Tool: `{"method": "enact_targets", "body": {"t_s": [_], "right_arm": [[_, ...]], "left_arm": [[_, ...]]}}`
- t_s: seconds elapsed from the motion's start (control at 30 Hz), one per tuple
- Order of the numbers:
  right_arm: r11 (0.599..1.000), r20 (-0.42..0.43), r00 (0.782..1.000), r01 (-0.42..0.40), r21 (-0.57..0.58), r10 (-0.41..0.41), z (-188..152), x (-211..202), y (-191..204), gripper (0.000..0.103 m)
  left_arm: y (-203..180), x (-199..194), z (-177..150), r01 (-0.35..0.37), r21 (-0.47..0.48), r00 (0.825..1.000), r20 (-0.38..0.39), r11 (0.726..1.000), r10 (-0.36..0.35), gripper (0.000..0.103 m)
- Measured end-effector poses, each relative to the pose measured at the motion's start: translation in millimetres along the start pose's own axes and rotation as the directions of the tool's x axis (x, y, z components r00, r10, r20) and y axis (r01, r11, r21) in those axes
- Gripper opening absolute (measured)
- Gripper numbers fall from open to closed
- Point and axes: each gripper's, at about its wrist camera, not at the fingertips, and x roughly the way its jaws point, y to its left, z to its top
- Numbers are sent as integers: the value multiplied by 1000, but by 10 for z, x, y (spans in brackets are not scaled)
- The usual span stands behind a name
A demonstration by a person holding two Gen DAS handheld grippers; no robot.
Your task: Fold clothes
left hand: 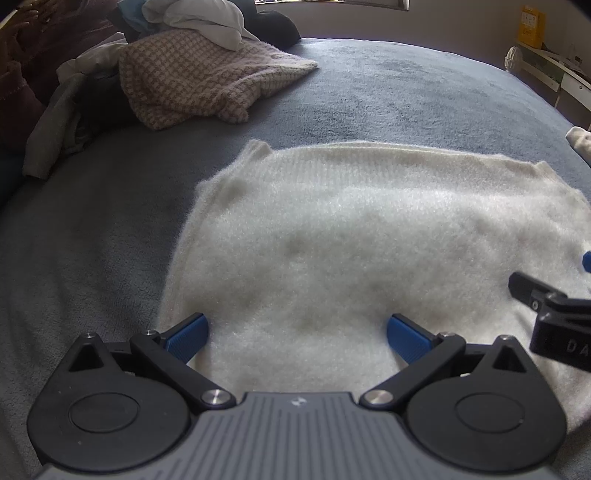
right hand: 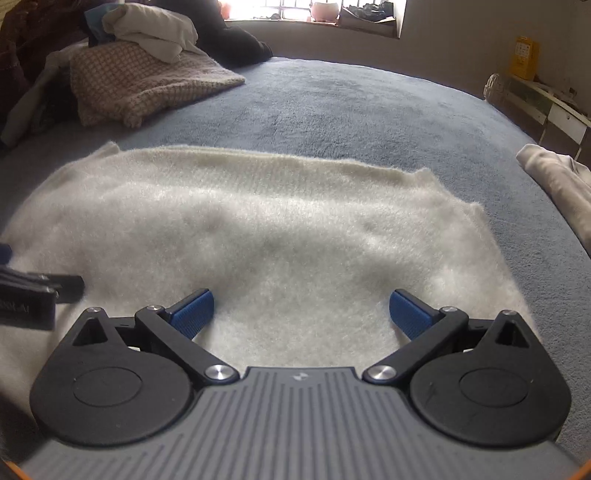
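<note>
A fluffy white sweater (left hand: pixel 351 236) lies spread flat on the blue-grey bed cover (left hand: pixel 369 92). My left gripper (left hand: pixel 297 338) hovers open over the sweater's near left part, its blue pads wide apart with only fabric below them. The right gripper's black finger (left hand: pixel 532 295) pokes in from the right edge of the left wrist view. In the right wrist view the same sweater (right hand: pixel 258 229) fills the middle, and my right gripper (right hand: pixel 301 314) stands open above its near right part. The left gripper's body (right hand: pixel 33 295) shows at the left edge there.
A pile of unfolded clothes sits at the far left: a pink-and-cream checked knit (left hand: pixel 199 77) with white cloth (left hand: pixel 207 18) on top and dark garments beside it. A beige garment (right hand: pixel 557 184) lies at the bed's right edge. A low shelf (right hand: pixel 535 99) stands beyond.
</note>
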Motion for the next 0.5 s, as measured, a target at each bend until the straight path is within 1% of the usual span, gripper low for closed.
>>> {"method": "enact_targets", "body": {"t_s": [0.07,0.1,0.17,0.23,0.37,0.4,0.5], "right_arm": [[1000,45,999,10,-8,-10,22,-30,23,102],[1000,51,999,13,-16,-12,19,-13,43,102],[1000,5,1000,3,-23,-3,-53,140,93,102],[1000,46,999,10,-14,-10,-149,164,108,102],[1000,24,1000,5,-6,-4,-114,173,95,102],[1000,23,1000,-1,-2,1,-115,177,84,102],[1000,25,1000,-4,-2,4,-124,183,83,102]], "left_arm": [[-5,1,-2,-1,1,1000,0,1000,1,103],[-5,3,-3,-1,2,1000,0,1000,1,103],[-7,7,-2,-2,6,1000,-3,1000,2,103],[-17,6,6,-6,8,1000,-7,1000,6,103],[-15,-1,36,-10,4,1000,-18,1000,10,103],[-8,-18,46,-22,-5,1000,-14,1000,22,103],[2,-141,99,-92,-10,995,30,996,92,103]]}}
